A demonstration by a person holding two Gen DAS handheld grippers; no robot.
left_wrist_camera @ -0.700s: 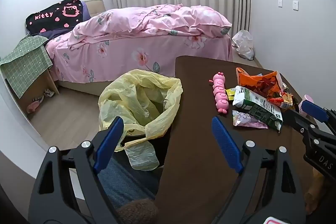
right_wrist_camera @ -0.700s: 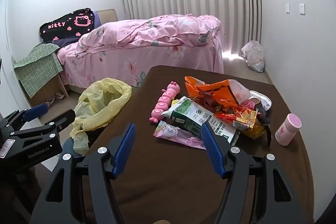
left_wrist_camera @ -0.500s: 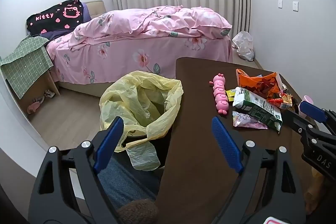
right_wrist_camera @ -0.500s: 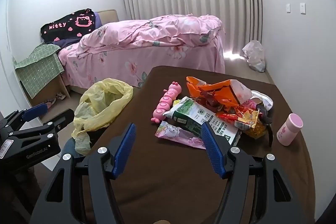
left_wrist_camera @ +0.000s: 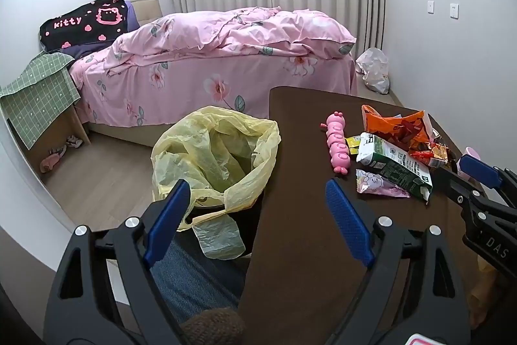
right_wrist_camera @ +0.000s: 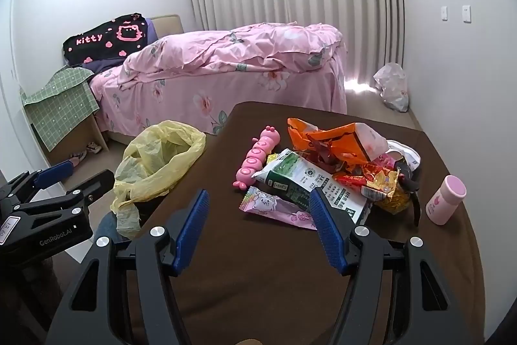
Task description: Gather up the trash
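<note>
A pile of trash lies on the brown table [right_wrist_camera: 258, 274]: a pink snack wrapper [right_wrist_camera: 278, 207], a green-and-white milk carton [right_wrist_camera: 310, 183], an orange bag [right_wrist_camera: 332, 139] and crumpled red and yellow wrappers [right_wrist_camera: 378, 183]. A bin lined with a yellow bag [left_wrist_camera: 213, 157] stands at the table's left edge. My right gripper [right_wrist_camera: 260, 215] is open and empty, just short of the pink wrapper. My left gripper [left_wrist_camera: 255, 202] is open and empty, above the bin's near right rim and the table edge. The pile also shows in the left wrist view [left_wrist_camera: 394, 160].
A pink caterpillar toy [right_wrist_camera: 257, 157] lies left of the pile and a pink bottle [right_wrist_camera: 446, 199] stands at the right. A pink bed [right_wrist_camera: 226, 80] is behind the table. A white plastic bag [right_wrist_camera: 392, 86] sits on the floor by the far wall.
Both views have shifted only slightly; the right gripper has edged a little toward the pile. Both grippers stay open.
</note>
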